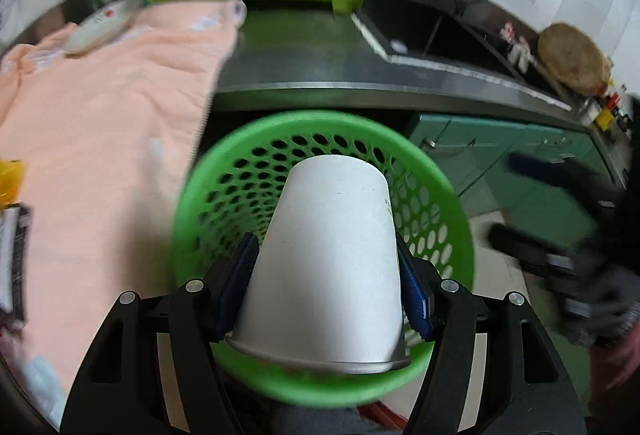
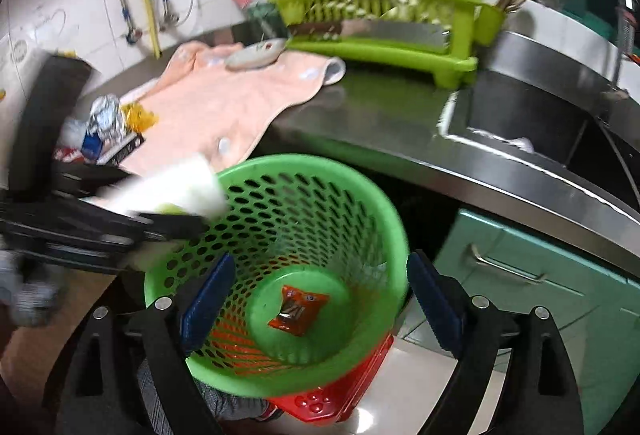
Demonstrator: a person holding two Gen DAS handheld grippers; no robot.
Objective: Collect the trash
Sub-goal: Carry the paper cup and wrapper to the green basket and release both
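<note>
Overhead, the left gripper [image 1: 328, 287] had its fingers clamped on a white paper cup [image 1: 328, 259] above the green basket [image 2: 256, 379], while the right gripper [image 2: 320, 307] hung spread and empty over an orange wrapper [image 2: 298, 309] on the basket's floor.

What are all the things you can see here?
Paper cup: one, white, clamped in the left gripper over the basket.
Basket: one, green, perforated, below the counter edge.
Snack wrapper: one, orange, on the basket's floor.
Towel: one, peach, spread on the counter.
Dish rack: one, lime green, behind the towel.
Sink: one, steel, right of the rack.
Wrapper pile: several pieces, mixed colours, at the towel's left end.
Left gripper: black with blue pads.
Right gripper: open, nothing held.
</note>
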